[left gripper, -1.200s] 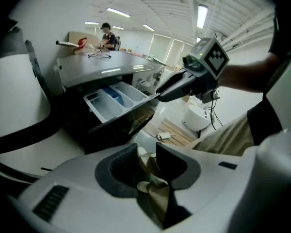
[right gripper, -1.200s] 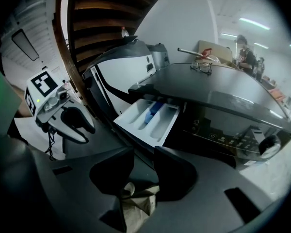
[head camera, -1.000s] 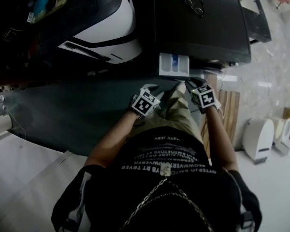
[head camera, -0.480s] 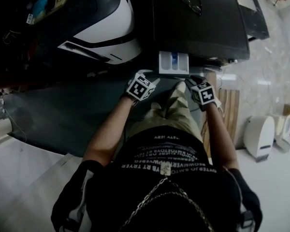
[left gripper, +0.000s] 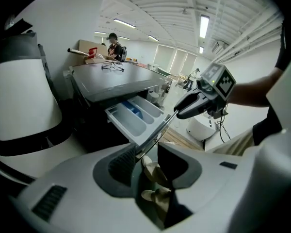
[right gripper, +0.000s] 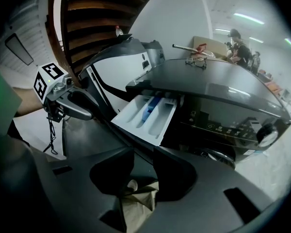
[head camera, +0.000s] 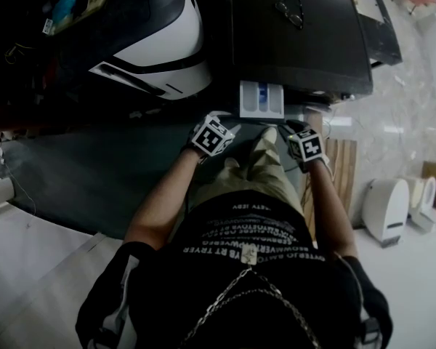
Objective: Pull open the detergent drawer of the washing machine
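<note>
White plastic with a blue insert, the detergent drawer stands pulled well out from the front of the dark grey washing machine — so I judge the pull itself done. My left gripper points at the drawer's near edge without touching it. Its jaws are spread wide and have just been opening, with nothing between them. I read that as a release, since the drawer needs no more holding. My right gripper hangs beside it, jaws apart and empty — kept clear, I think — with only my khaki trousers showing through the gap.
</note>
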Motion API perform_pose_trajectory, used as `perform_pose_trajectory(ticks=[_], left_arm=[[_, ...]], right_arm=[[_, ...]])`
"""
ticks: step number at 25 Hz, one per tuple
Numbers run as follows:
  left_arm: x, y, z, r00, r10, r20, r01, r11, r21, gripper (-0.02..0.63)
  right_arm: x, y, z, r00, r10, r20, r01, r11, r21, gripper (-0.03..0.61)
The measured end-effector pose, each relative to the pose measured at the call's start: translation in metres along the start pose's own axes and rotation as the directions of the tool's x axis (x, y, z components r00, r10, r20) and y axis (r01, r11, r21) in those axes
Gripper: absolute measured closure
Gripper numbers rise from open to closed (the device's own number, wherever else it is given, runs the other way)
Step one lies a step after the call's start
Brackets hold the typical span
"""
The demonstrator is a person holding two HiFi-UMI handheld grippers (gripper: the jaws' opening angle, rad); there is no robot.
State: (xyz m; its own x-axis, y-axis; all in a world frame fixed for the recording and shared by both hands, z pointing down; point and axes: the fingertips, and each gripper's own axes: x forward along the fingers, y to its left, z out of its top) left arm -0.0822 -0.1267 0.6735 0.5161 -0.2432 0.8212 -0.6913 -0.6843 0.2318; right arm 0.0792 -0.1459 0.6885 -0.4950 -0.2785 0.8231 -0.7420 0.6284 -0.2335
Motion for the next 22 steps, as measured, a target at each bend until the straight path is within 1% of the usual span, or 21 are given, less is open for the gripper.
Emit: perform_pose_trajectory(ticks=[3,6,8,10,12,14,16,17,19,20,21,22], left_arm=[[-0.001,-0.003,-0.001,1.0,-0.003,0.017,0.003,1.0,-0.019,0.472],[-0.006,-0.008,0.002,1.0,-0.003,0.019,0.003,1.0,0.0,0.472],[-0.008,-0.011,0.002,1.0,-0.008,0.019,0.008,1.0,0.0,0.472],[-0.009,-0.012,0.003,0.999,-0.007,0.035,0.007,1.0,-0.014,0.472],[-0.01,-0.017,0.007,0.999,-0.024,0.045,0.024,1.0,-0.019,0.472],[-0.01,-0.027,0.007,0.998,-0.058,0.039,0.059,0.998,-0.023,0.482],[-0.01,-0.031,0.002,0.998,-0.055,0.042,0.057,0.998,-0.038,0.482],[-0.012,-0.03,0.0,0.997,-0.044,0.056,0.047,0.997,-0.055,0.482],[-0.024,-0.024,0.007,0.991,-0.011,0.132,0.024,0.995,-0.094,0.482],[-0.034,-0.02,0.016,0.983,0.011,0.183,0.009,0.994,-0.106,0.493],[-0.047,-0.016,0.026,0.971,0.037,0.236,-0.011,0.993,-0.114,0.511],[-0.061,-0.013,0.036,0.955,0.066,0.29,-0.033,0.992,-0.119,0.532]], right_arm=[[-0.001,0.002,-0.004,1.0,-0.001,-0.008,0.001,1.0,0.011,0.471],[-0.001,0.0,-0.013,1.0,-0.011,-0.027,0.012,1.0,0.012,0.471],[-0.003,0.004,-0.015,1.0,-0.003,-0.02,0.003,1.0,0.019,0.471],[-0.001,-0.005,-0.017,1.0,-0.026,-0.003,0.027,1.0,0.016,0.471],[0.001,-0.011,-0.019,0.999,-0.041,-0.015,0.041,0.999,0.009,0.471],[-0.001,-0.011,-0.019,0.999,-0.038,-0.033,0.039,0.999,0.007,0.471],[-0.009,-0.01,-0.013,0.999,-0.047,-0.012,0.047,0.999,0.001,0.471],[-0.015,-0.01,-0.009,0.998,-0.058,0.011,0.058,0.998,-0.005,0.471],[-0.032,-0.01,0.004,0.993,-0.088,0.073,0.089,0.996,-0.007,0.474],[-0.043,-0.008,0.013,0.988,-0.107,0.111,0.107,0.994,-0.001,0.497],[-0.055,-0.006,0.023,0.981,-0.126,0.151,0.126,0.992,0.006,0.539],[-0.068,-0.004,0.034,0.971,-0.144,0.191,0.144,0.989,0.01,0.559]])
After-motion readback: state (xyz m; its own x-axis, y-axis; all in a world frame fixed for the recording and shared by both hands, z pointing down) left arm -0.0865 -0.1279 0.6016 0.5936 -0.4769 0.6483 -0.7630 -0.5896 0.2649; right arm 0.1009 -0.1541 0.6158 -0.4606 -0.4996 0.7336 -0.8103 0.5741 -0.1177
